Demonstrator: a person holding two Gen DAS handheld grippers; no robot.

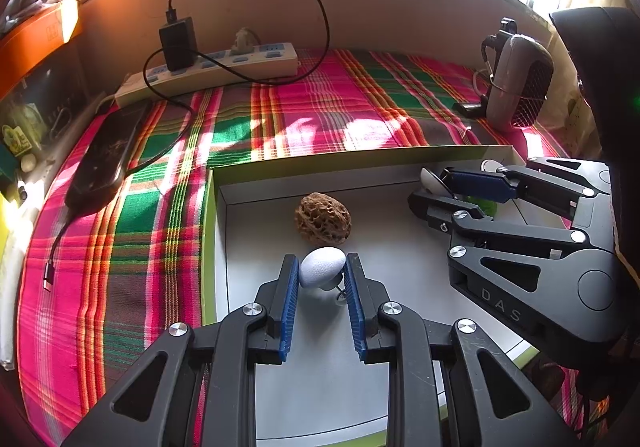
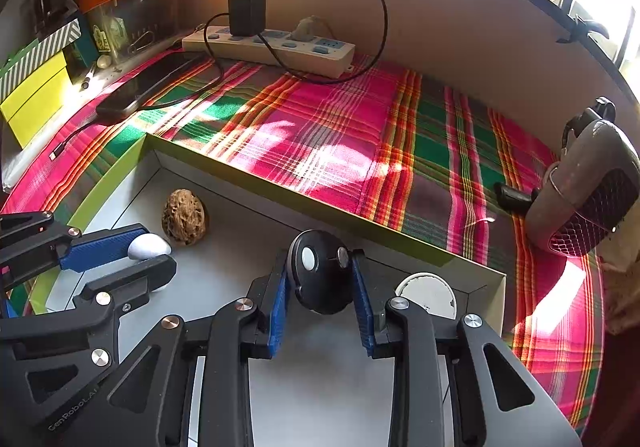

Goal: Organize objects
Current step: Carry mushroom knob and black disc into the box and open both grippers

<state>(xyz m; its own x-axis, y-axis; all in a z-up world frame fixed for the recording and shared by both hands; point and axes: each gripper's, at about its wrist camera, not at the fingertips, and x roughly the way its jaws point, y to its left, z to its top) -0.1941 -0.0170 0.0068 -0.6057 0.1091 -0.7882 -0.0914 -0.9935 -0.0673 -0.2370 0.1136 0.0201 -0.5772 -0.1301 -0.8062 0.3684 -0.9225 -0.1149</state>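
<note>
A shallow white box with a lime-green rim (image 1: 360, 157) (image 2: 304, 189) lies on the plaid cloth. Inside it sits a brown pitted walnut-like nut (image 1: 323, 219) (image 2: 185, 222). My left gripper (image 1: 322, 267) (image 2: 158, 259) is shut on a small white egg-shaped object (image 1: 320, 267) (image 2: 149, 246) low over the box floor, just in front of the nut. My right gripper (image 2: 320, 275) (image 1: 430, 187) is shut on a round black object with a white button (image 2: 320, 271) near the box's far right corner. A white disc (image 2: 426, 293) lies in that corner.
At the back stand a power strip (image 1: 224, 67) with a black charger (image 1: 178, 43) and a looping cable. A black phone (image 1: 106, 159) lies at the left. A grey device with a mesh face (image 1: 520, 87) (image 2: 584, 191) stands at the right. Boxes line the left wall.
</note>
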